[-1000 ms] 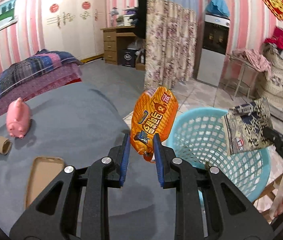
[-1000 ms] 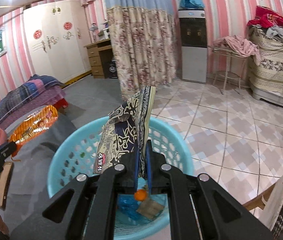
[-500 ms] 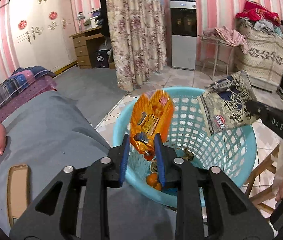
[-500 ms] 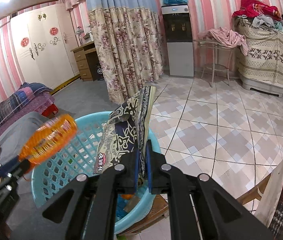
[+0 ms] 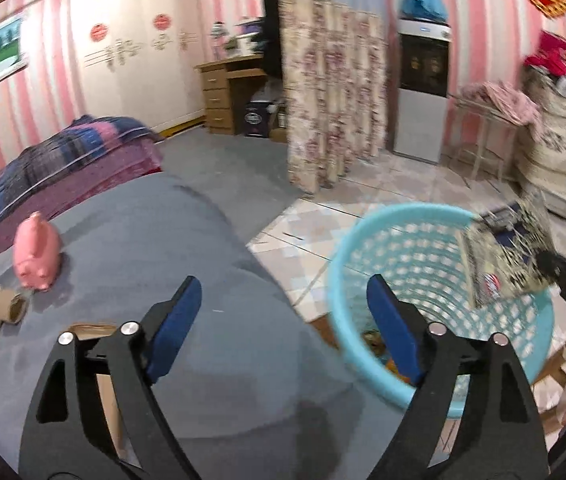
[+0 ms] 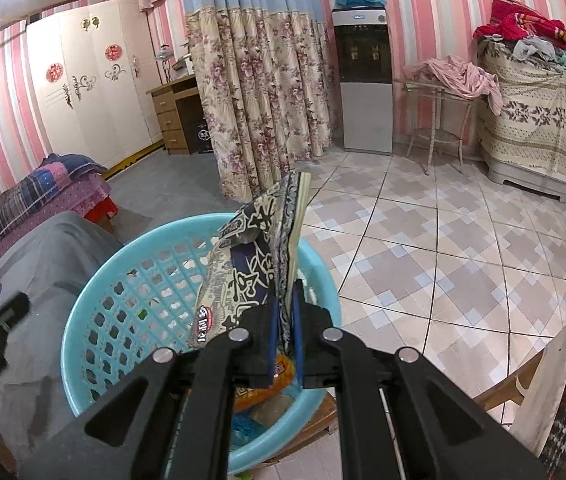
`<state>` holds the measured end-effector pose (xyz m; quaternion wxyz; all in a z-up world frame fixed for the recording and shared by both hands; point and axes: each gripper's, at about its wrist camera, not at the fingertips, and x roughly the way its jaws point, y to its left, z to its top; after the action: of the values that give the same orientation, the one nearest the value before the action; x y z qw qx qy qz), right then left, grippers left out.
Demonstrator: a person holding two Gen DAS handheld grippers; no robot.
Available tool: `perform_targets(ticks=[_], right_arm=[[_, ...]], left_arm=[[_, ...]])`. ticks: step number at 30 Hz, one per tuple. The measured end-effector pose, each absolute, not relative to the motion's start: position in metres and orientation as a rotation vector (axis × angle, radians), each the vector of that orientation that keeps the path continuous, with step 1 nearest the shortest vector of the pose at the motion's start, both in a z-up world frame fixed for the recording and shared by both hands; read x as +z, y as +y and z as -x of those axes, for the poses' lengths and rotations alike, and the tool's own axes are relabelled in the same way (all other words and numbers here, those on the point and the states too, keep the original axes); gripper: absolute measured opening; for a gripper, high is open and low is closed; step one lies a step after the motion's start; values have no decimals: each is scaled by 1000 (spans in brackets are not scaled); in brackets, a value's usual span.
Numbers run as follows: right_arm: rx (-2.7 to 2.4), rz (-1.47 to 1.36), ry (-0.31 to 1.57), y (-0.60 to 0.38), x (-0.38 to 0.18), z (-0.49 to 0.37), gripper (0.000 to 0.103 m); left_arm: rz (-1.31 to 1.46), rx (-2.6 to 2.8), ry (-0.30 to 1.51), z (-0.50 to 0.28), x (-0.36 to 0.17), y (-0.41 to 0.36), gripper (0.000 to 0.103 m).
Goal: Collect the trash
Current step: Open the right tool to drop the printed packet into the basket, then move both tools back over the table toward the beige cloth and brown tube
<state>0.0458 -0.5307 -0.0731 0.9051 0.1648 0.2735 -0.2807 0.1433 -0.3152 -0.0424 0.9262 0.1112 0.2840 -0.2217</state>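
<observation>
Turquoise basket (image 6: 95, 320) is set beside the bed (image 5: 187, 240) so the wrapper (image 6: 251, 280), clamped in the right gripper (image 6: 285, 344) fingers, can be dropped in, while the left gripper (image 5: 283, 320) fingers are spread apart, empty.

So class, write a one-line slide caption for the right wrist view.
Right tongs grip a patterned wrapper above the blue basket.

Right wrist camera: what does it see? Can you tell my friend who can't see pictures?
The right gripper pinches a dark patterned snack bag upright over a light blue plastic basket that already holds an orange wrapper. Behind are a tiled floor, a flowery curtain and pink striped walls.
</observation>
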Motion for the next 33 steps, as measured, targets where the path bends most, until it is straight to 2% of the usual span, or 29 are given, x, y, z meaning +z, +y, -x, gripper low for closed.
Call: perform_targets(ticks=[7,9,11,15,17,19,33], right_arm=[[-566,-295,589,-513,-73,-61,13],[-569,-275,588,-506,-73,-65,29],[-573,-264,580,-500,-71,-67,60],[-571,-256,584,-493,-70,-72,72],[-575,-252,573,-490,-69,-71,85],[-587,-242,563,-486,-66,-72,90],[-558,-261,545,-470,-58,-79,93]], left_arm=[[-185,-354,580,-167,-27,-274,90],[-154,-333,587,-174,-22,-261,90],[-115,-319,595,-180,-18,-248,90],[-91,-278,584,-186,-11,-227,91],[-84,-260,577,-188,-8,-218,91],[-71,-249,574,-191,-5,-209,92],[-52,-175,561,-201,5,-161,95]])
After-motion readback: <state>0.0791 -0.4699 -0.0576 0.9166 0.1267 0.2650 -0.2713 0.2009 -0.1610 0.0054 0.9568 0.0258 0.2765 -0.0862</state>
